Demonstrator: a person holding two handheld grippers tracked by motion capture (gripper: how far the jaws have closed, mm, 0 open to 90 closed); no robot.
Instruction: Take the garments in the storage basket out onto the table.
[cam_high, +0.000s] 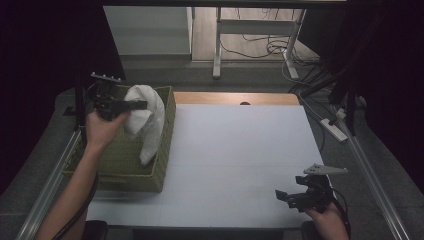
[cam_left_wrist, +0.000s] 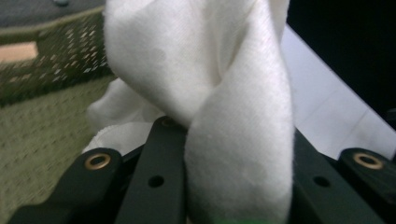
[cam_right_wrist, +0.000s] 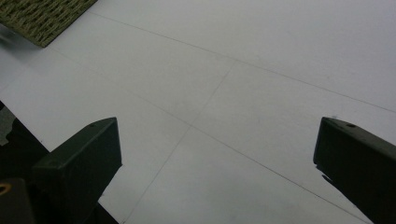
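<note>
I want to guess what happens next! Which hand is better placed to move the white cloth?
Left. The left gripper already has its fingers shut on the white cloth above the basket. The right gripper is open, far off over the table.

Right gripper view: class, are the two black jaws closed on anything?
No. The right gripper has its jaws spread wide apart, with bare white table showing between them.

White table (cam_high: 240, 150); power strip (cam_high: 333, 129), cables (cam_high: 270, 49) on floor.
</note>
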